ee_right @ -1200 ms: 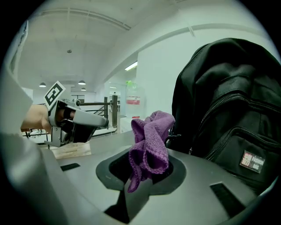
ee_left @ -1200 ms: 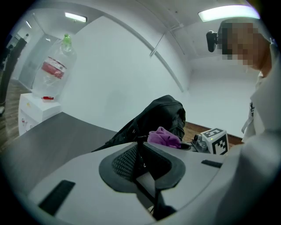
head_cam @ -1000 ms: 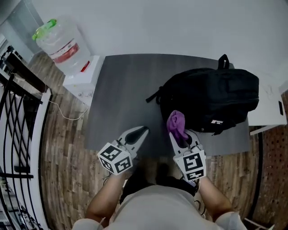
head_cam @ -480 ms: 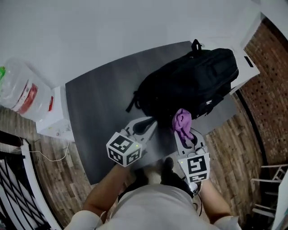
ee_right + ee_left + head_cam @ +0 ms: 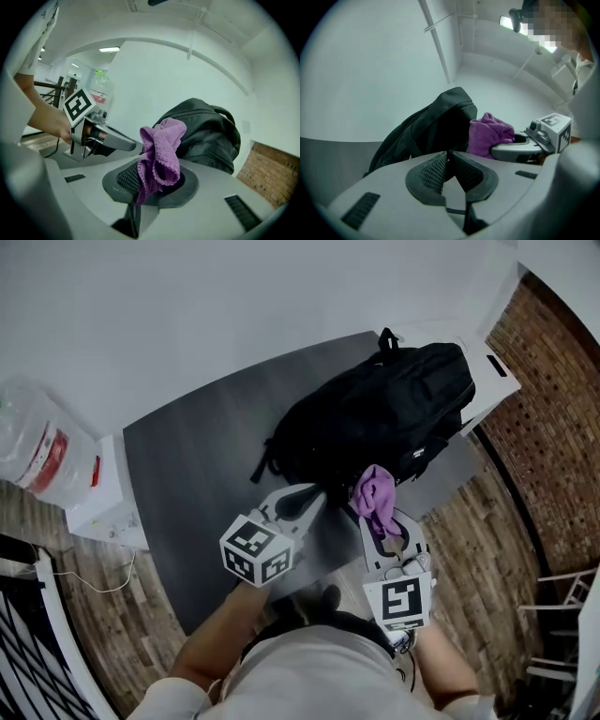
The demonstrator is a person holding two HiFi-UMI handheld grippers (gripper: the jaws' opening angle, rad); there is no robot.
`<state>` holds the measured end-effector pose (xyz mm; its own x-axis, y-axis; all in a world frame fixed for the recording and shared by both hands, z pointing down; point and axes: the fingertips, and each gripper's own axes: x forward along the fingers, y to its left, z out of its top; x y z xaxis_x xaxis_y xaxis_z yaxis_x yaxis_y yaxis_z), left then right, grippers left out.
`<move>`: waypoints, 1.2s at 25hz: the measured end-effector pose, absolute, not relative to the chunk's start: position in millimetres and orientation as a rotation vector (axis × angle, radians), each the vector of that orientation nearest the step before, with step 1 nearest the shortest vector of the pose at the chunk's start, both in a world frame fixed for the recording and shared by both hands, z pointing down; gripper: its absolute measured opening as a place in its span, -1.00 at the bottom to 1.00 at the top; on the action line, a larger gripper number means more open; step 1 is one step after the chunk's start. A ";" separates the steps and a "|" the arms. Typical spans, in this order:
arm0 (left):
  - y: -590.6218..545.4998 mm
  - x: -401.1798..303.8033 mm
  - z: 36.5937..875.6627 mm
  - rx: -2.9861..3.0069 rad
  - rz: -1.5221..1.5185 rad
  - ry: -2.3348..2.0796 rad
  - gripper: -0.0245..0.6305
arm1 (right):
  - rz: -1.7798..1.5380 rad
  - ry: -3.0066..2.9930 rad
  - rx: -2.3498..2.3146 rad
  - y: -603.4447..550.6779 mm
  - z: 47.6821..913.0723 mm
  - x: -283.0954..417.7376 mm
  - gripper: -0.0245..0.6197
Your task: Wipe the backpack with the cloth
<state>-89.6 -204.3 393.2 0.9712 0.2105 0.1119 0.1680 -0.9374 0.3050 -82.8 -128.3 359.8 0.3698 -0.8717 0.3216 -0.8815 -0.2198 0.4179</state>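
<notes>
R gripper: clenching purple cloth, soft, light, flopping over jaws. L gripper: pinching shut, prob. on nothing. Hovering just beside black backpack lying on table; limp fabric, needing bracing.

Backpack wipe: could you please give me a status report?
Left gripper shut, empty. Right gripper shut on cloth, beside backpack, contact unclear. Nothing in the way.

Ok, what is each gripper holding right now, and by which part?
Right gripper pinches the cloth by its lower bunched end; the rest sticks up. Left gripper holds nothing, jaws together.
</notes>
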 end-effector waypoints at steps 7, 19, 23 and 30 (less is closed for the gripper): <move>-204.2 -95.4 384.3 2.822 0.165 0.256 -0.86 | -0.168 -1.441 2.043 -131.8 300.1 -76.2 -0.67; -225.8 -121.9 374.3 2.791 0.131 0.538 -0.86 | -0.239 -0.963 2.043 -164.8 221.6 -49.7 -0.67; -237.3 -130.3 363.4 2.789 0.094 0.564 -0.86 | -0.254 -0.835 2.006 -174.1 197.1 -34.4 -0.67; -250.8 -151.2 366.1 2.773 0.074 0.550 -0.86 | -0.141 -0.773 1.944 -195.2 213.0 -14.5 -0.67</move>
<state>-151.2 -250.8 366.1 0.9248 0.3803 -0.0099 0.3641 -0.8774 0.3125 -14.5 -195.2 213.0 0.7893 -0.5712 0.2252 -0.4550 -0.2978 0.8392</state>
